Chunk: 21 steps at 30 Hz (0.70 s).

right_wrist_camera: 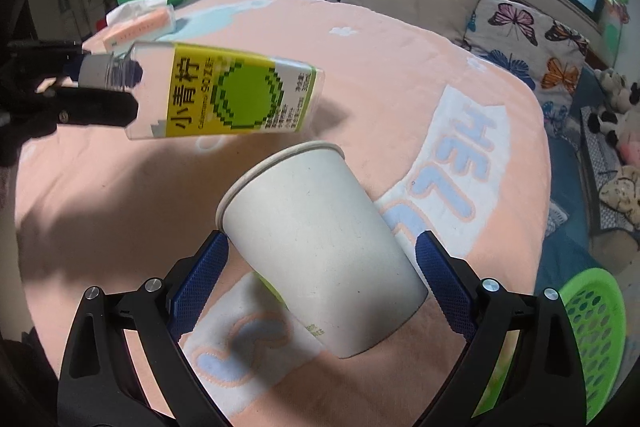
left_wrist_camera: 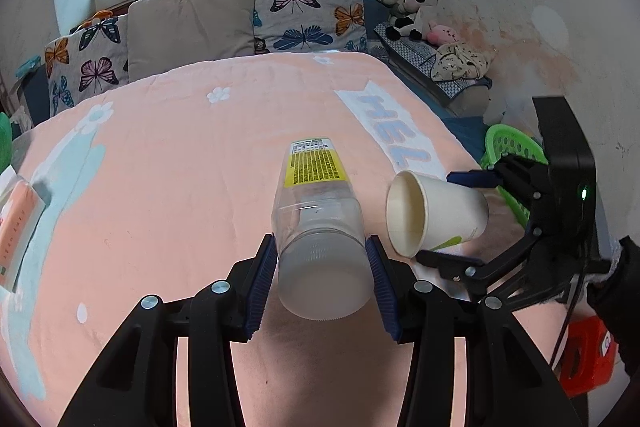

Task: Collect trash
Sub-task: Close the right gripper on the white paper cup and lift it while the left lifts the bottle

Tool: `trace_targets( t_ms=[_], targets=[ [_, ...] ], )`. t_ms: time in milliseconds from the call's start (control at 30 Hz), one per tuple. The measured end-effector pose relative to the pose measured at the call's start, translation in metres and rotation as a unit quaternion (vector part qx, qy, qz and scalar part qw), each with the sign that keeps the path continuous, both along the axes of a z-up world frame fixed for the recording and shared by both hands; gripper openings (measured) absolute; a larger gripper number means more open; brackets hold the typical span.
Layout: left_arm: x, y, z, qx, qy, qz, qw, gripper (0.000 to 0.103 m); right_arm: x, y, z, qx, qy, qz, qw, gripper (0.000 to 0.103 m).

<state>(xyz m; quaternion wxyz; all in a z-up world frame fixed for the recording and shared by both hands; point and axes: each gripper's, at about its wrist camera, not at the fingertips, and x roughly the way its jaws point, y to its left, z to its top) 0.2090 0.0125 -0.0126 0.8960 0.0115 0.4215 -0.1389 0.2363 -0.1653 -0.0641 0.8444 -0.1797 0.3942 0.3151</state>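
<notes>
Both hands are loaded above the pink bed [left_wrist_camera: 160, 167]! The left gripper [left_wrist_camera: 322, 275] has its fingers [left_wrist_camera: 264, 279] pinching the capped end of a clear plastic bottle [left_wrist_camera: 316, 211], which juts out level above the bedspread. Just beside it, the right gripper [right_wrist_camera: 320, 283] has its fingers [right_wrist_camera: 200, 279] clamped across the base half of a paper cup [right_wrist_camera: 316, 243], rim pointing away.

The bottle looks empty, so light, but smooth and slippery; the neck grip seems the surest hold. The cup is thin and will likely crumple under a hard squeeze. A green basket [right_wrist_camera: 592, 311] waits by the bed's edge, probably the drop spot.
</notes>
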Motion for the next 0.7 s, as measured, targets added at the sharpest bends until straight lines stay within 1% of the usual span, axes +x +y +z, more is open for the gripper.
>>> trace_targets(
  t_ms=[33,100,167,267,467,700],
  targets=[
    [0.000,0.000,0.000,-0.003,-0.002,0.003,1.0000,0.045,-0.001,0.001,0.000,-0.004,-0.004,-0.001,1.000,0.090],
    [0.000,0.000,0.001,-0.002,-0.008,0.007,0.9999,0.045,-0.006,0.001,0.000,-0.012,-0.014,-0.002,1.000,0.083],
    [-0.002,-0.002,0.004,0.003,-0.015,0.005,0.9999,0.044,-0.010,-0.001,0.001,-0.015,-0.018,-0.006,1.000,0.074],
    [-0.006,-0.006,0.013,0.005,-0.028,-0.003,0.9996,0.044,-0.015,-0.006,0.005,-0.008,-0.019,-0.014,1.000,0.066],
    [-0.011,-0.017,0.027,0.004,-0.038,-0.022,0.9990,0.044,-0.027,-0.026,0.017,0.028,-0.019,-0.047,0.998,0.064],
    [-0.012,-0.038,0.039,-0.009,-0.032,-0.049,0.9982,0.044,-0.048,-0.062,0.034,0.059,-0.026,-0.096,0.993,0.064]
  ],
)
